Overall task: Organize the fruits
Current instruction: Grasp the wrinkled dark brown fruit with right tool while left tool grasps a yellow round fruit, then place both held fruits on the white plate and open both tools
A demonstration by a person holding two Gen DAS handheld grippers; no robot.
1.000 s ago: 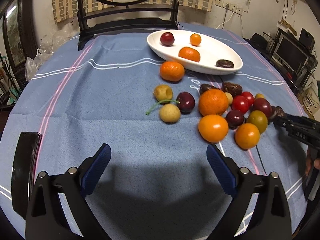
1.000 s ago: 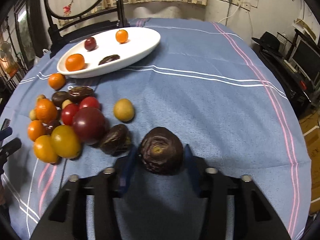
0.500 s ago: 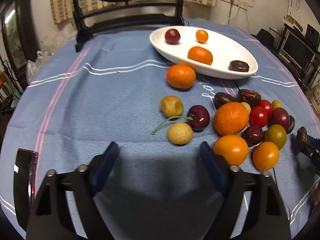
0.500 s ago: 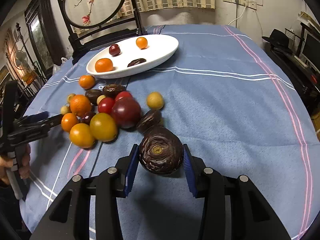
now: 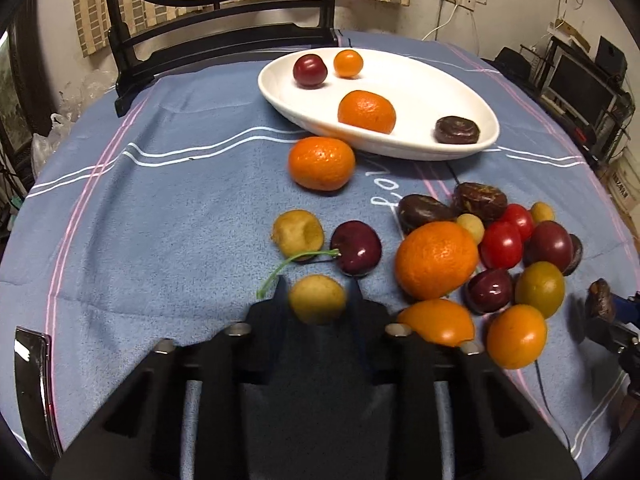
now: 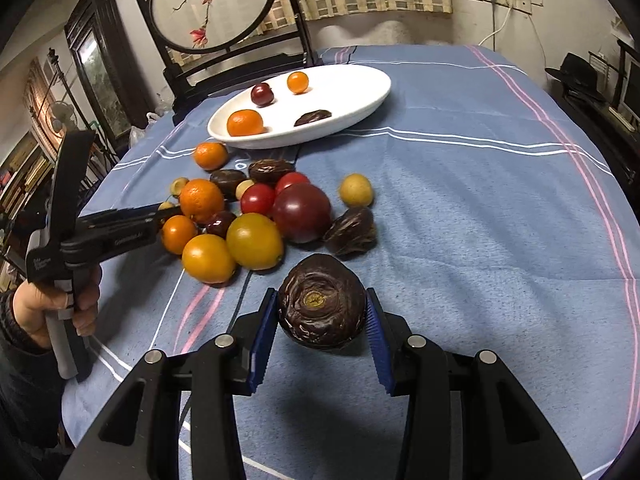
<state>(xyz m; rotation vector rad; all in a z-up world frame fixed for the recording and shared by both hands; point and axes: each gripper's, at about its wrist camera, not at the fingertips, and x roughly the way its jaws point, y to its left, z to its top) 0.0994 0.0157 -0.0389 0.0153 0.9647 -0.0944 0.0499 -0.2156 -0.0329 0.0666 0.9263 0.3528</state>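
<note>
Fruits, left wrist view: small yellow fruit (image 5: 317, 298) pinched in left gripper (image 5: 318, 300) fingers, cherry (image 5: 356, 247) at 1 o'clock, white dish (image 5: 490, 136) at 12. Light, soft-skinned; best held across widest part.

Right wrist view: wrinkled dark fruit (image 6: 321, 306) clamped in right gripper (image 6: 322, 326); leathery, likely fairly firm, light.

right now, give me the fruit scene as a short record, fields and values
left gripper: shut on small yellow fruit
right gripper: shut on wrinkled dark fruit
white dish: holds four fruits: orange, dark red plum, small orange fruit, dark wrinkled piece
loose pile: on the blue cloth, near side of the dish
cherry with stem: on the cloth, just beyond the left gripper
</note>
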